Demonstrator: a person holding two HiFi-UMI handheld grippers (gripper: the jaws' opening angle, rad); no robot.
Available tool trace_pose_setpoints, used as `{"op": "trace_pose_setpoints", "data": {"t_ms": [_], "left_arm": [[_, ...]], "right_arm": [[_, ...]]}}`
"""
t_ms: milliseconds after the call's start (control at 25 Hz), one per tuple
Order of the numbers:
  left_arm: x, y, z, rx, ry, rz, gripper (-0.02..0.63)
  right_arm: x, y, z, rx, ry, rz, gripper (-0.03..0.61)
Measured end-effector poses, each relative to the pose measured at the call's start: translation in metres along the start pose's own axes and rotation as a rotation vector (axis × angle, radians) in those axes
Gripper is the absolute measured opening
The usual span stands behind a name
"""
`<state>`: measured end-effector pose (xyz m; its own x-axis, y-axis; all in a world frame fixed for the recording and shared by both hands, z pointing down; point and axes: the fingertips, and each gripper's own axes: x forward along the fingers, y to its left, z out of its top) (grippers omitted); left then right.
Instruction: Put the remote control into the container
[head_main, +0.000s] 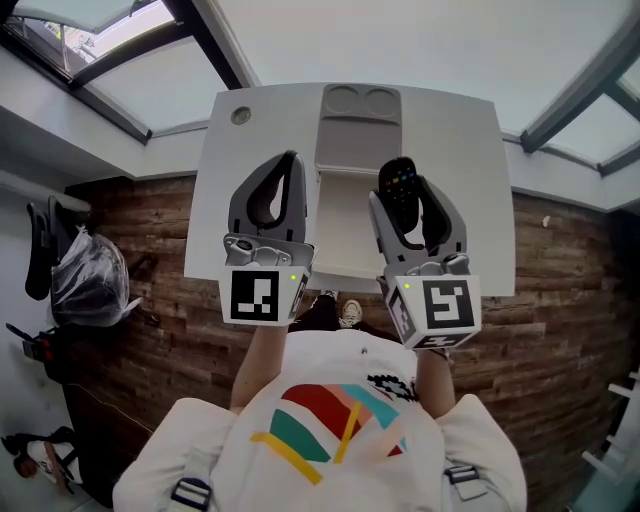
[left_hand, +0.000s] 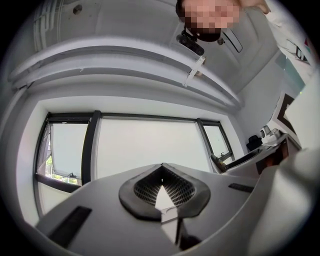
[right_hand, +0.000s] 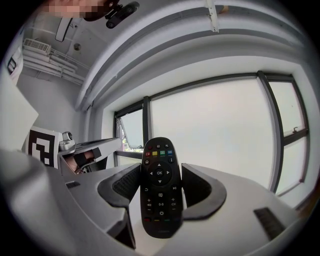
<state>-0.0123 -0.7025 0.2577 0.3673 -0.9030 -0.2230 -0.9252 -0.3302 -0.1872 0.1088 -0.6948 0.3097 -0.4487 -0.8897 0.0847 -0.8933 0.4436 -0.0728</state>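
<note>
A black remote control (head_main: 399, 178) with coloured buttons stands upright between the pads of my right gripper (head_main: 402, 195), which is shut on its sides. In the right gripper view the remote (right_hand: 160, 185) faces the camera, its lower half clamped in the right gripper (right_hand: 161, 192). A grey container (head_main: 358, 135) with two round hollows at its far end lies on the white table (head_main: 225, 205), just beyond and left of the remote. My left gripper (head_main: 291, 162) hovers over the table left of the container, tips together and holding nothing; the left gripper (left_hand: 161, 169) points at a window.
A round cable hole (head_main: 240, 115) sits in the table's far left corner. Wooden floor surrounds the table. A plastic bag (head_main: 88, 280) and a dark chair stand at the left. Large windows run behind the table.
</note>
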Motion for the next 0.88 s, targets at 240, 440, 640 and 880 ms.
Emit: {"op": "trace_pose_setpoints", "data": {"t_ms": [240,440,640,880], "left_arm": [[0.011,0.018,-0.032,-0.030,0.081,0.007,0.006],[0.010,0.040,-0.080,-0.061,0.175,0.025,0.006],[0.011,0.060,-0.122,-0.108,0.230,0.029,0.006],[0.012,0.068,-0.162,-0.145,0.313,0.033,0.006]], "right_arm": [[0.035,0.006,-0.026,0.003,0.094,0.019,0.258],[0.060,0.010,-0.071,0.029,0.222,0.022,0.258],[0.081,0.013,-0.119,0.048,0.361,0.008,0.258],[0.082,0.023,-0.203,0.066,0.616,0.016,0.257]]}}
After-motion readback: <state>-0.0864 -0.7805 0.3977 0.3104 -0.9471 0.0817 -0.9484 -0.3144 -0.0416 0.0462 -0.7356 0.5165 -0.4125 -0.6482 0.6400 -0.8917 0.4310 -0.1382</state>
